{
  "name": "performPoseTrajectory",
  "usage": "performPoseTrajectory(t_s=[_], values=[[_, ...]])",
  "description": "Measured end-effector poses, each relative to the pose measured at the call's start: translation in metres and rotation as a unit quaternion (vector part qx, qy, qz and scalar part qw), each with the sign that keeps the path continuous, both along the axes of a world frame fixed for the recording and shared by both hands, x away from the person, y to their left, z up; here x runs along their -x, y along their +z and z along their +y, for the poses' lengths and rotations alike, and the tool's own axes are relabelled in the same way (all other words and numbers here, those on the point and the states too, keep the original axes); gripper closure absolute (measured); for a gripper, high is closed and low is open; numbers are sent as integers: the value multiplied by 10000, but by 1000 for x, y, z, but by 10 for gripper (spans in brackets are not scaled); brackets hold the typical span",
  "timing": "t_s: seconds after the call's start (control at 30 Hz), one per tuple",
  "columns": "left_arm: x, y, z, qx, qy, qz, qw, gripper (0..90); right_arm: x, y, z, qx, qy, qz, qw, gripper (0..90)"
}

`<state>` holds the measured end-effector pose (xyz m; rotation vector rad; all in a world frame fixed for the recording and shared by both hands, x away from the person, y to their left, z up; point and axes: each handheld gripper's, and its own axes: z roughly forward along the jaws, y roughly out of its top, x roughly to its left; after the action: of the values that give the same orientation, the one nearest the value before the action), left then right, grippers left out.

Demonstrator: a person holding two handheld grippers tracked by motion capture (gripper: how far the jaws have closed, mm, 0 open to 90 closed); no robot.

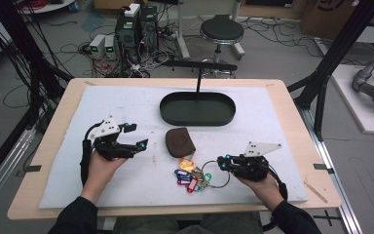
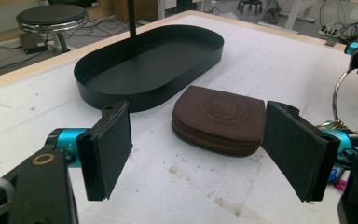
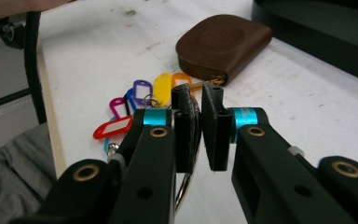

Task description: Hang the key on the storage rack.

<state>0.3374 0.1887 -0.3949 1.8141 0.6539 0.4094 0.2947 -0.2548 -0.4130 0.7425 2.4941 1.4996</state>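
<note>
A brown zipped pouch (image 1: 179,142) lies on the white mat (image 1: 126,105), in front of a black oval tray (image 1: 165,110). Right of and below the pouch lies a bunch of keys with coloured tags (image 1: 190,175) on a large wire ring (image 1: 219,184). My right gripper (image 1: 222,162) is at the ring; its jaws stand a narrow crack apart, and the ring (image 3: 185,186) runs along the left pad without being pinched. My left gripper (image 1: 139,136) hangs wide open left of the pouch (image 2: 219,116), nothing between its pads (image 2: 112,149).
A thin black post (image 1: 198,80) with a crossbar rises at the tray's far rim (image 2: 144,88). Beyond the wooden table edge (image 1: 175,81) are a stool (image 1: 221,30), computers and cables. The mat between the left gripper and the keys is bare.
</note>
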Motion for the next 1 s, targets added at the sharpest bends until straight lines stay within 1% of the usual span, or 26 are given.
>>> performPoseTrajectory(t_s=[0.17,0.2,0.23,0.37,0.4,0.43,0.5,0.57,0.7,0.77,0.83,0.97,1.0], values=[[0,0,0,7,-3,0,10000,243,0,-1,2,31,73,117,9999,827],[0,0,0,7,-6,1,10000,243,0,-3,1,42,90,228,9997,824],[0,0,0,5,-6,1,10000,243,0,-3,1,42,90,228,9997,824],[0,0,0,-3,-7,4,10000,243,-2,-5,-1,110,86,478,9988,821],[0,0,0,-7,-5,3,10000,243,-2,-5,-1,121,64,525,9985,830],[0,0,0,-3,-7,3,10000,243,-2,-5,-1,121,64,525,9985,830],[0,0,0,2,0,2,10000,243,-3,-5,-3,111,88,610,9980,858],[0,0,0,6,-2,2,10000,243,-4,-5,-4,94,151,653,9977,862],[0,0,0,17,5,-6,10000,243,-5,-1,-2,57,249,643,9976,870],[0,0,0,19,8,-9,10000,243,-5,1,-2,41,256,644,9976,872],[1,1,1,23,4,-10,10000,243,-6,6,-2,15,283,559,9980,878],[1,1,1,51,17,-9,10000,243,-8,12,-3,-2,254,479,9985,878],[1,1,1,48,8,-16,10000,243,-10,17,-5,-47,214,433,9988,878]])
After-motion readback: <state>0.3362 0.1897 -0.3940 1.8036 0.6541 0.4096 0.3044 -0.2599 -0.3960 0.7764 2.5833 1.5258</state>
